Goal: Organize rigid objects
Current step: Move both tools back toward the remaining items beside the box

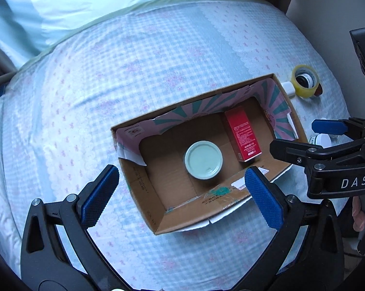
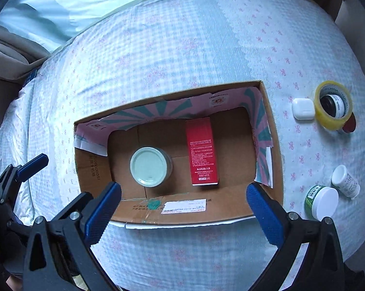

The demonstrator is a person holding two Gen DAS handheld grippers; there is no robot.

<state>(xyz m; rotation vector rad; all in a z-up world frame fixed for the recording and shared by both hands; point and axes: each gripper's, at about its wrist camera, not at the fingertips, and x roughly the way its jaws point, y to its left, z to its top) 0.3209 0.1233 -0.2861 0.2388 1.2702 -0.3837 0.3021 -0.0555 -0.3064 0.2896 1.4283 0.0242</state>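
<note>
Two things already lay in the cardboard box (image 2: pixel 267 145): a jar (image 2: pixel 150 166) and a red carton (image 2: pixel 202 150). My left gripper (image 1: pixel 182 191) and right gripper (image 2: pixel 185 203) both hung wide open and empty above it. On the bedsheet (image 2: pixel 158 48) beside the box, the white case (image 2: pixel 303 109), tape roll (image 2: pixel 334 105), white bottle (image 2: pixel 346 181) and green tub (image 2: pixel 321 202) still waited.

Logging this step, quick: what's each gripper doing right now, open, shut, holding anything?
Left gripper: open, holding nothing, above the cardboard box.
Right gripper: open wide, holding nothing, also above the box.
</note>
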